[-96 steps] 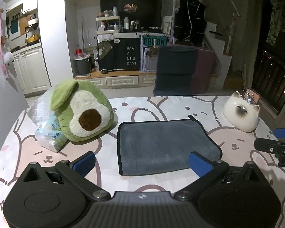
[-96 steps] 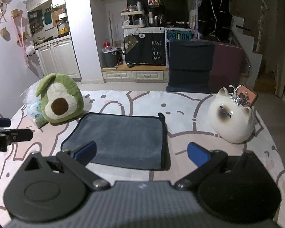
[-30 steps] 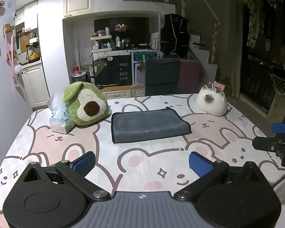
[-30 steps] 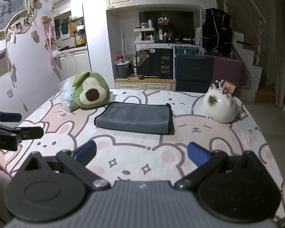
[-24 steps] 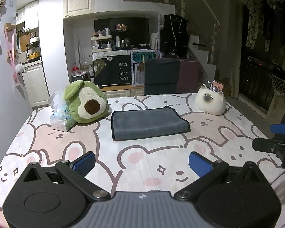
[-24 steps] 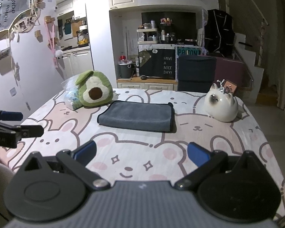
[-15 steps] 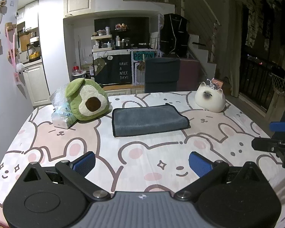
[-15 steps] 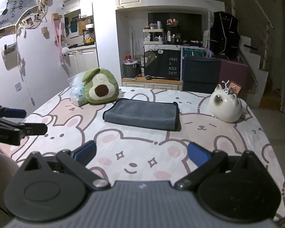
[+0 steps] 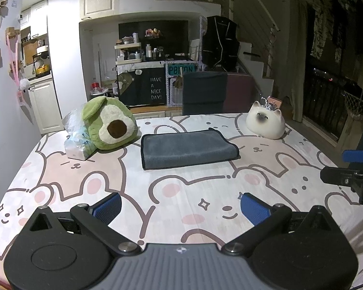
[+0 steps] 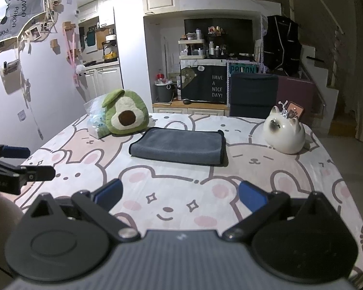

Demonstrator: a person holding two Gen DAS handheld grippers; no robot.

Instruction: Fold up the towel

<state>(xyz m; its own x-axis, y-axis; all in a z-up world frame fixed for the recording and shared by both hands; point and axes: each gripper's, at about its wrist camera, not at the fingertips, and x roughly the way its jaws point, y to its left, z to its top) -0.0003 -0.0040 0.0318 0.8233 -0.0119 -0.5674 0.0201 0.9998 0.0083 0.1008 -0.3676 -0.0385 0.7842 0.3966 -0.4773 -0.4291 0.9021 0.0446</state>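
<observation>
My left gripper (image 9: 180, 205) is spread wide, its blue-padded fingers (image 9: 107, 205) well apart and holding nothing, poised above the near part of the table covered in a pink-and-white cartoon bear cloth (image 9: 193, 193). My right gripper (image 10: 180, 194) is likewise released, blue pads (image 10: 250, 195) wide apart, nothing between them, over the near edge of the same table.

The grey rectangular microfibre towel with dark trim (image 9: 187, 148) lies folded flat on the cloth, well ahead of both grippers and touching neither. From the left gripper it sits straight ahead, slightly left of centre; from the right gripper it also sits ahead, near centre (image 10: 177, 146). Its folded edge appears thick on the side toward the right.

Ahead and to the left of the towel, just beside its far-left corner, rests a green avocado-shaped plush cushion (image 9: 107, 126). Against the cushion's left side is a clear plastic-wrapped pack of tissues (image 9: 76, 140). Ahead and to the right of the towel, apart from it, stands a white ceramic cat-shaped ornament (image 9: 266, 123), with a small pink card-like item behind its top.

In the left wrist view, the right gripper's fingers enter at the right edge (image 9: 351, 169); in the right wrist view, the left gripper's fingers enter at the left edge (image 10: 14, 166).
</observation>
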